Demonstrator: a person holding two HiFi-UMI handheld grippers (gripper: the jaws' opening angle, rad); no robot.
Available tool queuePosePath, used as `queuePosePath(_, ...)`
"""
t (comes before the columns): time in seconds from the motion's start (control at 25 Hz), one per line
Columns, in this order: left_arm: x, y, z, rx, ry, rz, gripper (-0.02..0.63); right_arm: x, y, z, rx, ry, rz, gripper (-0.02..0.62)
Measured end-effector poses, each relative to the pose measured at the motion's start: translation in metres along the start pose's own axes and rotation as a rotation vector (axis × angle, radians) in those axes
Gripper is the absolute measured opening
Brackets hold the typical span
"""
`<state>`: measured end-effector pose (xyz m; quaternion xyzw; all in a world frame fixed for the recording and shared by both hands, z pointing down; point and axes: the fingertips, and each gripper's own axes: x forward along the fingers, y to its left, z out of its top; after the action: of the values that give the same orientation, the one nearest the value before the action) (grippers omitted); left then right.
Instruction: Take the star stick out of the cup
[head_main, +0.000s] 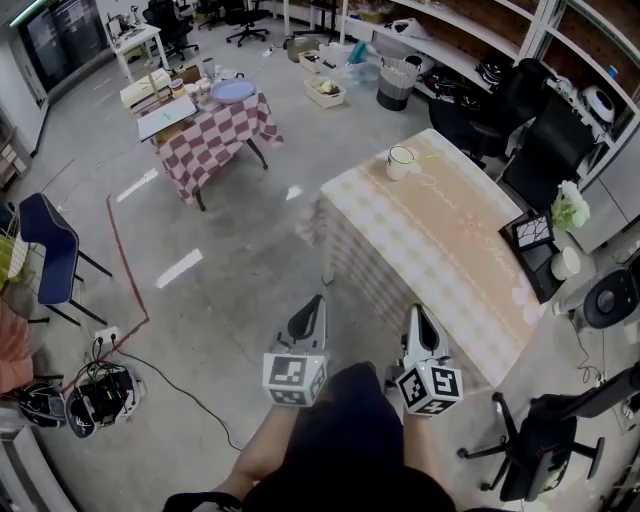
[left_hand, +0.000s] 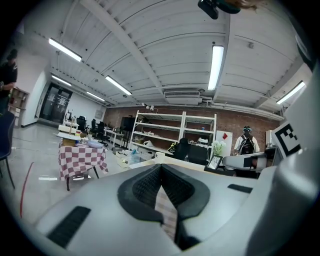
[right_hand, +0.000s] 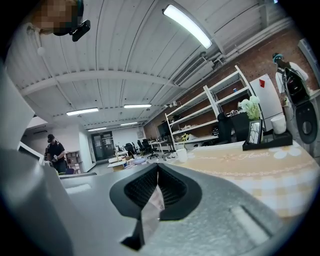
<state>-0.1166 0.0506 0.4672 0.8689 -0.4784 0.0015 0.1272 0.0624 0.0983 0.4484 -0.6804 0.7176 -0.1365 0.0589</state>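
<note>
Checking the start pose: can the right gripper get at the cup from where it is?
Probably not yet. The right gripper is shut at the near end of the table, and the cup stands at its far end. Nothing stands between them, so only the distance is in the way.

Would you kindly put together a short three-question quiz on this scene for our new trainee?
1. True or false: the left hand-held gripper is shut, holding nothing.
2. Where on the beige-clothed table does the white cup stand? A) far end B) near corner C) middle
3. Fill in: the jaws of the right hand-held gripper are ___.
Key: 1 true; 2 A; 3 shut.
</note>
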Motion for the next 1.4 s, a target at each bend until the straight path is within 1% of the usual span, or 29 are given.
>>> queuePosePath(0.32, 0.005, 0.005, 0.003, -0.004, -0.008, 0.026, 0.009, 0.012, -0.001, 0.005, -0.004, -0.010, 0.027, 0.002)
queuePosePath(0.52, 0.019, 0.003, 0.008, 0.020, -0.011, 0.021, 0.009, 0.029, -0.009, 0.009, 0.012, -0.019, 0.028, 0.002)
queuePosePath(0.64, 0.030, 0.006, 0.009, 0.020, -0.009, 0.032, 0.009, 0.040, -0.014, 0.010, 0.014, -0.017, 0.036, 0.002)
queuePosePath(0.8, 0.050, 0.009, 0.008, 0.019, -0.003, 0.034, 0.009, 0.057, -0.025, 0.009, 0.021, -0.006, 0.035, 0.002)
queuePosePath(1.0, 0.079, 0.005, 0.012, 0.024, 0.006, 0.027, 0.009, 0.084, -0.038, 0.020, 0.024, -0.007, 0.041, 0.002)
queuePosePath(1.16, 0.106, 0.011, 0.016, 0.028, 0.013, 0.031, 0.009, 0.108, -0.046, 0.026, 0.027, -0.004, 0.049, 0.003)
queuePosePath(1.4, 0.150, 0.015, 0.021, 0.040, 0.023, 0.019, 0.009, 0.145, -0.068, 0.031, 0.045, 0.001, 0.036, 0.002)
